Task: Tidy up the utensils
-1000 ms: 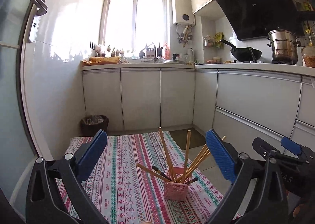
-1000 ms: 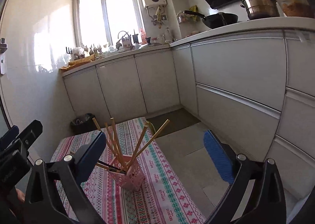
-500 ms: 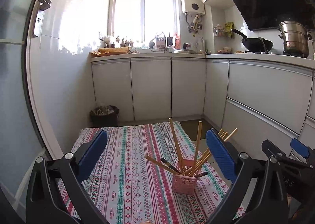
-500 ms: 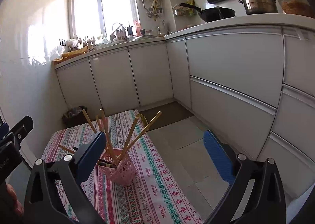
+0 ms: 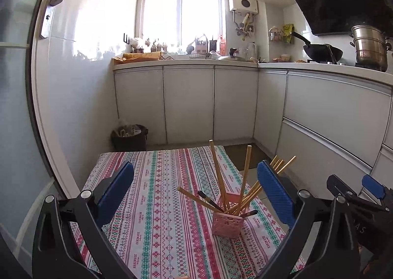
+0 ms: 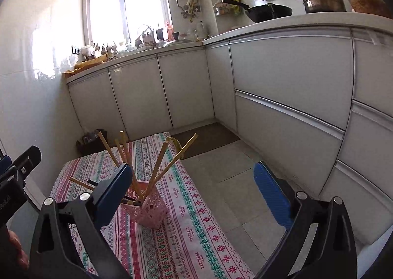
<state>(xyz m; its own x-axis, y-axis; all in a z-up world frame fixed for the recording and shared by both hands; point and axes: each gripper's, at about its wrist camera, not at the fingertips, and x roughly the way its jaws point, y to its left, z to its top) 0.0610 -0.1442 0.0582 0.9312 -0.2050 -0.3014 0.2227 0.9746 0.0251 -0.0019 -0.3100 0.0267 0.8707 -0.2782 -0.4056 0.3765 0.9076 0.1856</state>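
Observation:
A pink lattice holder point(image 5: 227, 223) stands on the striped tablecloth point(image 5: 157, 205) and holds several wooden chopsticks point(image 5: 218, 175) and dark-handled utensils, fanned out. It also shows in the right wrist view point(image 6: 149, 212), its chopsticks point(image 6: 162, 168) leaning apart. My left gripper point(image 5: 195, 193) is open and empty, held above and behind the holder. My right gripper point(image 6: 192, 193) is open and empty, off to the holder's right; its left finger partly hides the holder. The right gripper also shows at the right edge of the left wrist view point(image 5: 356, 195).
White cabinets point(image 5: 189, 104) run along the back and right walls. A dark bin point(image 5: 130, 137) stands in the left corner. A wok point(image 5: 319, 51) and a steel pot point(image 5: 369, 47) sit on the counter. Tiled floor point(image 6: 228, 168) lies right of the table.
Both grippers have drifted back and tilted slightly, so the holder sits a little more to the right in the left view. Jaws stay open; nothing was grasped.

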